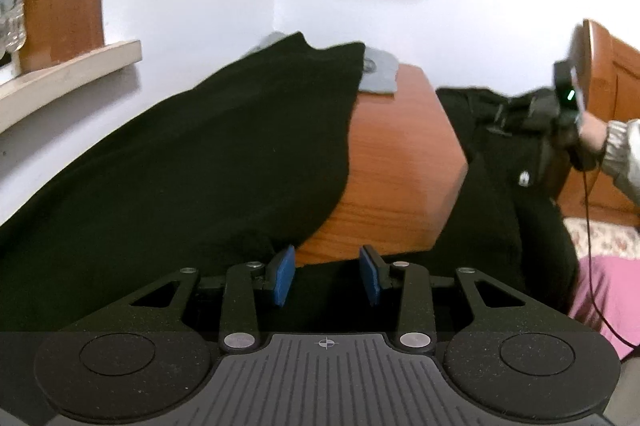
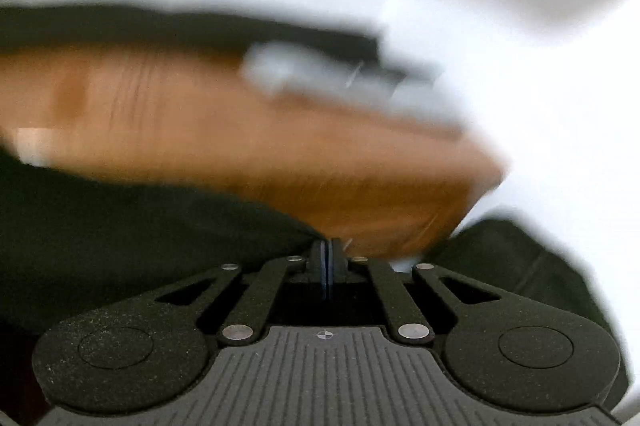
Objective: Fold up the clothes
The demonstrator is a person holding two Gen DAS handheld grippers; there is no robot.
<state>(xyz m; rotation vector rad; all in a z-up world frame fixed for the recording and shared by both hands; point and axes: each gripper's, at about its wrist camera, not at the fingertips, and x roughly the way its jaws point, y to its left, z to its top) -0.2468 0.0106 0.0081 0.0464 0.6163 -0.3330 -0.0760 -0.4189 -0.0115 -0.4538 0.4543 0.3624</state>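
A black garment lies draped over the left part of a wooden table. Another stretch of it hangs past the table's right edge. My left gripper is open just above the cloth at the near edge, with nothing between its blue pads. At the right, my right gripper holds up a bunched part of the black cloth. The right wrist view is blurred by motion. There the right gripper is shut, and the black garment runs into its closed pads over the table.
A folded grey garment sits at the table's far end by the white wall. A window sill juts out on the left. On the right are a hand and grey sleeve, a wooden panel, a pink cloth and a trailing cable.
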